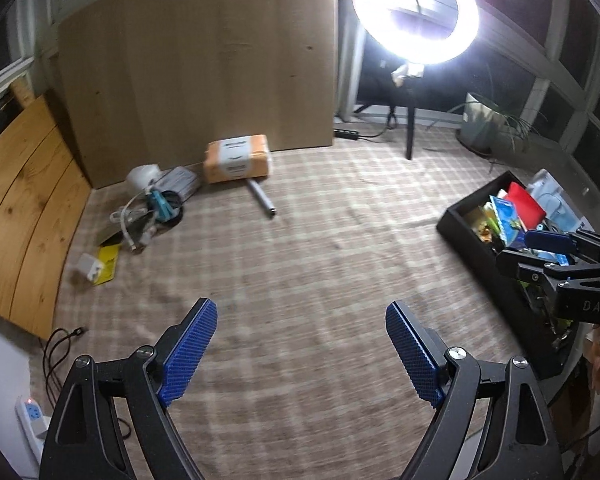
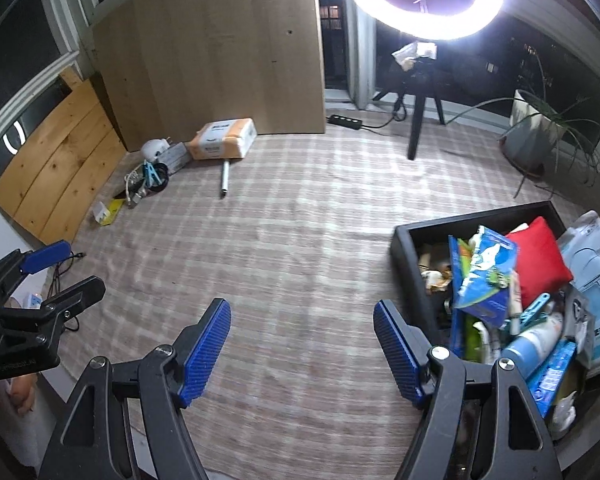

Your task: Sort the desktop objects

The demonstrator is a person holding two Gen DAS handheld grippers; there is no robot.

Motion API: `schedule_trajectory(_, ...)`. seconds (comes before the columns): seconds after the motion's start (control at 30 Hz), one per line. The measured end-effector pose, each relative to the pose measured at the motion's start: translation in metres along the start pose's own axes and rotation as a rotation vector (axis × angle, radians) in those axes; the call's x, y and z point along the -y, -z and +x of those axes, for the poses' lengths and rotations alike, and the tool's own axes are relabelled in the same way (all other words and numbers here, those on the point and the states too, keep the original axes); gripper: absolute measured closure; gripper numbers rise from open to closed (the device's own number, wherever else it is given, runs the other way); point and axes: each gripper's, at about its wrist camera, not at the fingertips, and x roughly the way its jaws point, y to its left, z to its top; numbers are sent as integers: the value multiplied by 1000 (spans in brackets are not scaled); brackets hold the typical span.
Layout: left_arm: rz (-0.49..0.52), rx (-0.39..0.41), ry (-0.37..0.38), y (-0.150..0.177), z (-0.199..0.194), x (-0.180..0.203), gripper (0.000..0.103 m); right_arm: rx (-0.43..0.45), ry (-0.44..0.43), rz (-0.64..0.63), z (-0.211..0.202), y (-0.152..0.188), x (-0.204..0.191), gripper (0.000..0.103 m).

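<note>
A black tray (image 2: 416, 280) sits at the right side of a surface covered with a checked cloth (image 2: 292, 240). The tray is crammed with sorted things: a red pouch (image 2: 540, 256), a blue snack packet (image 2: 482, 272), a light blue bottle (image 2: 534, 340) and a turquoise clothes peg (image 2: 530, 310) among them. A white and blue package (image 2: 592, 272) leans at its far right edge.

Well apart from the tray, at the far left of the cloth, lies a loose cluster of unsorted things: an orange and white tissue pack (image 2: 224, 140), a silver tube (image 2: 225, 180) just in front of it, a small white round device (image 2: 154, 148), a tangle of cables with a blue peg (image 2: 148, 178), and a white plug (image 2: 100, 213) on a yellow card (image 2: 114, 210).

The right gripper (image 2: 302, 318) hangs over bare cloth just left of the tray, fingers apart with nothing between them. The left gripper (image 1: 300, 318) is over the middle of the cloth, fingers spread wide and empty.

Behind stand a tall wooden board (image 2: 220, 48), a lit ring light (image 2: 420, 0) on a tripod, and a potted plant (image 2: 536, 128).
</note>
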Motion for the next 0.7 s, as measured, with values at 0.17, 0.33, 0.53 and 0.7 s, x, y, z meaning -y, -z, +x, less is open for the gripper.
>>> schedule_trajectory(0.17, -28, 18, -22, 2, -11, -28, 13, 8, -5, -12, 4, -2, -23, 33)
schedule_trajectory(0.33, -36, 40, -35, 3, -19, -47, 11, 15, -5, -25, 7, -6, -42, 33)
schedule_trajectory(0.53, -49, 42, -47, 7, -22, -64, 11, 15, -10, -30, 12, -7, -58, 33)
schedule_trajectory(0.7, -63, 34, -57, 12, -23, -74, 11, 11, -13, -34, 16, -8, -67, 33)
